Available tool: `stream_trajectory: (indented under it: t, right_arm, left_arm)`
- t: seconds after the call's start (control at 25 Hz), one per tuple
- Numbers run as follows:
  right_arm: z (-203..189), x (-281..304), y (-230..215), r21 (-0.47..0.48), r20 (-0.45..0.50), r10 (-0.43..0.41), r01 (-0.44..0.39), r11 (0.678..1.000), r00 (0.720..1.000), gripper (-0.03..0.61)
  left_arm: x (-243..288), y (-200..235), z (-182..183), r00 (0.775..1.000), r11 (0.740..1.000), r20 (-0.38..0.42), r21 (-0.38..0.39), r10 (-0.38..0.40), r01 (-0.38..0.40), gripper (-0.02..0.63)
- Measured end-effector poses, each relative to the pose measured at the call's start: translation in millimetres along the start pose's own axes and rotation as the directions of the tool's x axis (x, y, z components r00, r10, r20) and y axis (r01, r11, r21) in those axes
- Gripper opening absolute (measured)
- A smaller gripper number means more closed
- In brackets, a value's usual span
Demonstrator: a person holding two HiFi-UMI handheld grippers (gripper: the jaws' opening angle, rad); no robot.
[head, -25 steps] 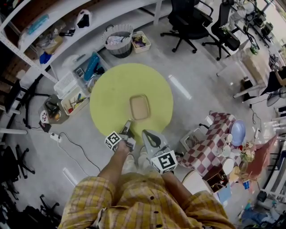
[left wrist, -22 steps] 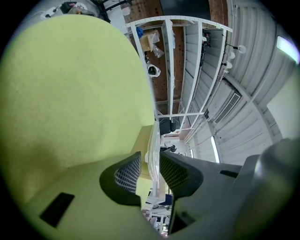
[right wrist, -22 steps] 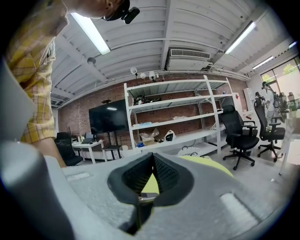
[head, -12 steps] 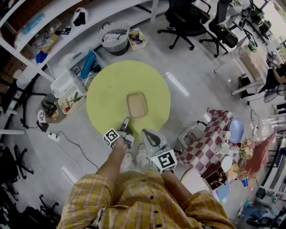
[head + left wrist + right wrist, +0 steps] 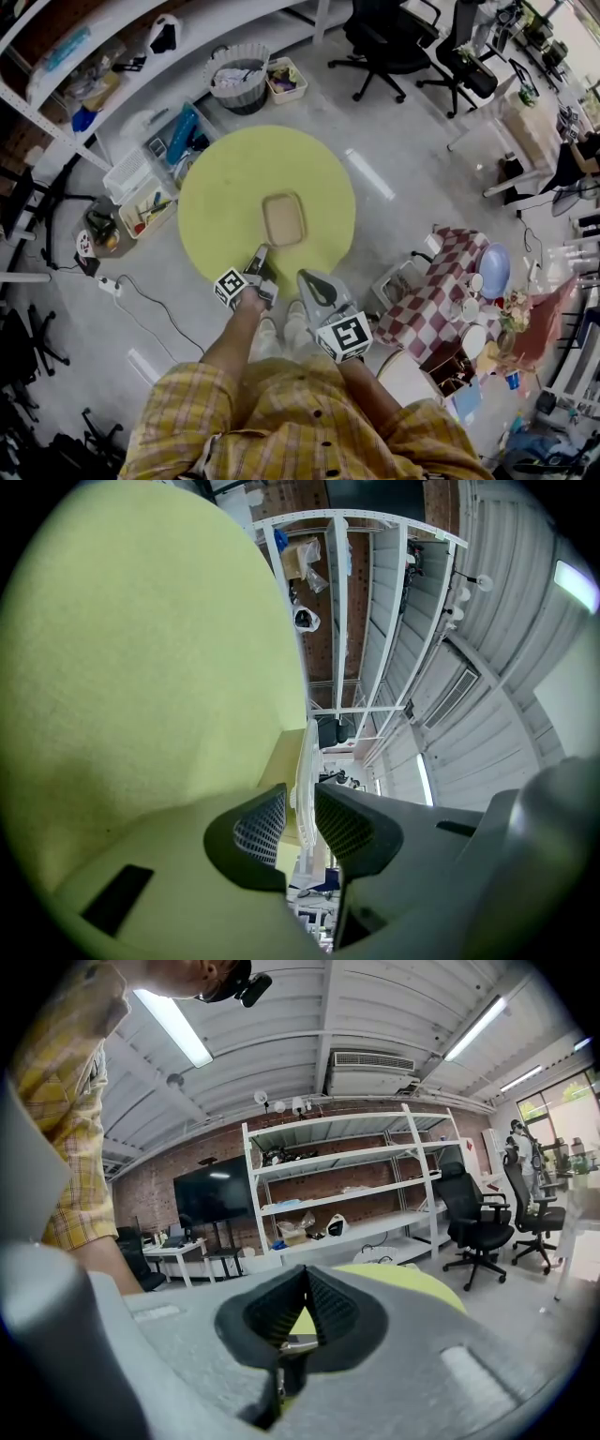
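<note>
at the near edge of the yellow surface (image 5: 225, 187), i am holding the left gripper (image 5: 260, 255) slightly apart, the right gripper (image 5: 306, 279) closed, both empty; the tan tray (image 5: 283, 218) is sitting mid-surface, beyond them.

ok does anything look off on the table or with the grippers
Nothing stands out. The tan tray lies flat near the middle of the round yellow table, with no spill. At the table's near edge, the left gripper has its jaws slightly apart and the right gripper is shut.
</note>
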State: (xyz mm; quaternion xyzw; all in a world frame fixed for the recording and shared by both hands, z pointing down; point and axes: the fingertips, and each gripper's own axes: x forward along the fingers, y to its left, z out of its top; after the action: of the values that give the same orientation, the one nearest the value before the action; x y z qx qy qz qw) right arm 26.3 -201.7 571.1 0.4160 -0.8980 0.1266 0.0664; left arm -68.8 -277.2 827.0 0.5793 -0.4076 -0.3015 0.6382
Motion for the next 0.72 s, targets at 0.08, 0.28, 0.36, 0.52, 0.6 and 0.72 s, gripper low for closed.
stream_trajectory:
  t: [0.08,0.28,0.36,0.52,0.6,0.72]
  right_arm:
    - [0.0,-0.1,-0.4,0.000,-0.001,0.001,-0.001,1.000,1.000,-0.003]
    - [-2.8,-3.6,-3.3,-0.004,-0.003,-0.002,0.002,1.000,1.000,-0.003]
    - [-2.5,-3.4,-3.3,-0.004,-0.004,-0.003,0.003,1.000,1.000,-0.003]
    - [-2.5,-1.9,-1.8,-0.001,-0.008,-0.002,0.002,1.000,1.000,-0.003]
    - [-2.6,-0.6,-1.3,0.000,-0.011,-0.001,0.001,1.000,1.000,-0.003]
    - [-1.9,1.2,-0.6,-0.001,-0.011,0.000,0.000,1.000,1.000,-0.003]
  left_arm:
    - [0.6,-0.1,0.9,1.000,1.000,0.007,-0.003,-0.002,0.002,0.080]
    - [4.5,-1.9,-0.9,1.000,1.000,0.007,0.012,-0.004,0.004,0.078]
    - [5.4,-3.3,0.0,1.000,1.000,0.007,0.015,-0.005,0.005,0.073]
    - [5.4,-4.4,1.7,1.000,1.000,0.006,0.015,-0.008,0.008,0.049]
    - [5.3,-5.2,4.0,1.000,1.000,0.009,0.013,-0.017,0.016,0.046]
    - [5.3,-8.4,5.9,0.999,0.999,0.009,0.012,-0.036,0.036,0.044]
